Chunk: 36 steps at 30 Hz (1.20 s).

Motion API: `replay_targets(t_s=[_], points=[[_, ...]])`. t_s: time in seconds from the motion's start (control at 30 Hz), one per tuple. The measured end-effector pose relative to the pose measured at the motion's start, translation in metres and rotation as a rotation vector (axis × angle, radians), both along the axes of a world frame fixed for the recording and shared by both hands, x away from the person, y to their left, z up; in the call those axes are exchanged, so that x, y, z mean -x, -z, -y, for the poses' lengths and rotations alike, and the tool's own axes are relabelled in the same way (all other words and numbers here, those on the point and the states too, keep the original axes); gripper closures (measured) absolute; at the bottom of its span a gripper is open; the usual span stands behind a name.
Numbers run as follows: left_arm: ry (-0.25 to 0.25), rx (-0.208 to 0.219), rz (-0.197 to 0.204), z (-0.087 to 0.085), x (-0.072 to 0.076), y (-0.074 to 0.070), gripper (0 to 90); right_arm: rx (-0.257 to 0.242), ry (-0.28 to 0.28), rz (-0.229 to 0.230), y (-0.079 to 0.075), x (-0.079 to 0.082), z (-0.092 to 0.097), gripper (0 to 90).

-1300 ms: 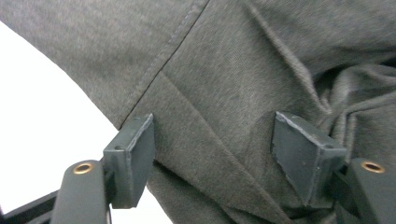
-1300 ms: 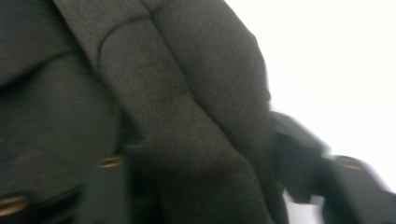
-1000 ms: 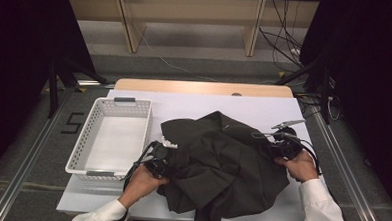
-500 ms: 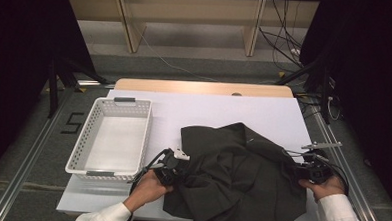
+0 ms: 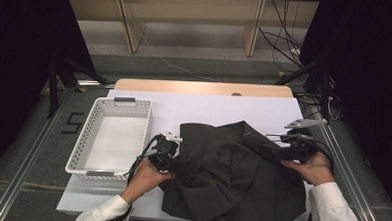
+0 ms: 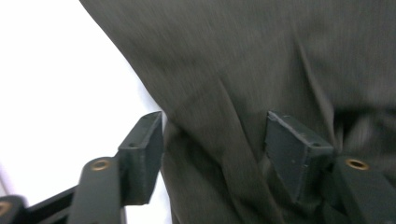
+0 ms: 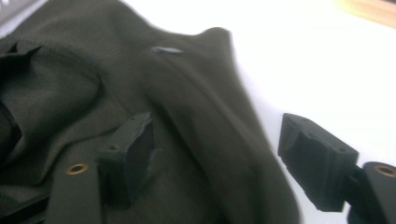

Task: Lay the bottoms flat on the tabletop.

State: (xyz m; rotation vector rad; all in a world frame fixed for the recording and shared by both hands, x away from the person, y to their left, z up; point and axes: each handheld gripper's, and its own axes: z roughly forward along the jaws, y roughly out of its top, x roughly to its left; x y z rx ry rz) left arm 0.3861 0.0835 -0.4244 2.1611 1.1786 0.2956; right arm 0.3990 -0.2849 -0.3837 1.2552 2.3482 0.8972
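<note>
A dark grey garment (image 5: 231, 177) lies spread and rumpled on the white table (image 5: 209, 108), its near part hanging over the front edge. My left gripper (image 5: 177, 165) is at the garment's left edge. In the left gripper view its jaws (image 6: 215, 158) stand apart with a fold of the cloth (image 6: 261, 70) loose between them; they have just been opening. My right gripper (image 5: 272, 146) is at the garment's right side. Its jaws (image 7: 219, 158) have also just been opening and stand wide over a ridge of cloth (image 7: 70, 93), not pressing it.
A white perforated basket (image 5: 82, 150) with nothing in it stands on the left of the table, close to my left hand. A wooden strip (image 5: 200, 87) runs along the far edge. Cables (image 5: 282, 39) and black stands lie on the floor at the far right.
The garment was dragged toward the near right and now lies flatter and wider. Both grippers have let go of the cloth, and both hands have lifted slightly away from the near edge.
</note>
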Motion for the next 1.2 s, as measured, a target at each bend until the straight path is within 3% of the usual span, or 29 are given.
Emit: replay_targets(t_s=[0.1,0.17,0.23,0.27,0.3,0.33,0.43,0.47,0.5,0.57,0.73,0.8,0.87,0.97,1.07,1.13,1.2], points=[[-0.035,0.009,0.003,0.002,-0.012,-0.003,31.6,0.066,-0.024,-0.032,0.010,-0.013,-0.016,28.5],[-0.054,0.009,-0.001,0.004,-0.020,-0.002,30.3,0.145,-0.009,-0.022,0.019,-0.020,-0.024,46.0],[-0.067,0.004,-0.002,0.007,-0.026,-0.001,29.4,0.200,0.057,-0.011,0.025,-0.026,-0.023,70.2],[-0.061,-0.001,0.001,0.008,-0.028,-0.001,29.3,0.197,0.088,0.003,0.025,-0.028,-0.018,77.0],[-0.061,-0.001,0.001,0.008,-0.028,-0.001,29.0,0.197,0.088,0.003,0.025,-0.028,-0.018,77.0],[-0.068,-0.011,0.009,0.009,-0.032,-0.001,28.8,0.149,0.143,0.010,0.021,-0.029,-0.003,82.4],[-0.083,-0.019,0.025,0.009,-0.041,-0.003,28.6,0.046,0.218,-0.018,0.016,-0.031,0.025,82.7],[-0.083,-0.019,0.025,0.009,-0.041,-0.003,28.6,0.046,0.218,-0.018,0.016,-0.031,0.025,82.7],[-0.109,-0.010,0.026,0.009,-0.048,-0.002,28.5,-0.003,0.258,-0.047,0.021,-0.033,0.040,82.1],[-0.122,-0.003,0.009,0.009,-0.054,0.001,28.2,-0.040,0.278,-0.077,0.028,-0.034,0.047,77.6],[-0.163,0.021,-0.045,0.007,-0.071,0.012,26.2,-0.028,0.287,-0.079,0.034,-0.036,0.048,70.9],[-0.176,0.065,-0.107,0.009,-0.081,0.020,25.7,-0.018,0.279,-0.070,0.034,-0.036,0.046,69.9],[-0.183,0.076,-0.140,0.011,-0.085,0.025,24.9,-0.006,0.276,-0.073,0.035,-0.037,0.045,68.8],[-0.184,0.083,-0.161,0.016,-0.088,0.031,25.9,-0.005,0.288,-0.083,0.037,-0.039,0.046,57.6],[-0.181,0.091,-0.193,0.019,-0.093,0.037,29.6,-0.014,0.294,-0.082,0.037,-0.039,0.048,55.5],[-0.170,0.144,-0.244,0.019,-0.096,0.045,34.1,-0.013,0.297,-0.081,0.038,-0.040,0.049,50.7],[-0.158,0.169,-0.238,0.021,-0.095,0.051,45.6,-0.013,0.302,-0.088,0.039,-0.041,0.049,47.0]])
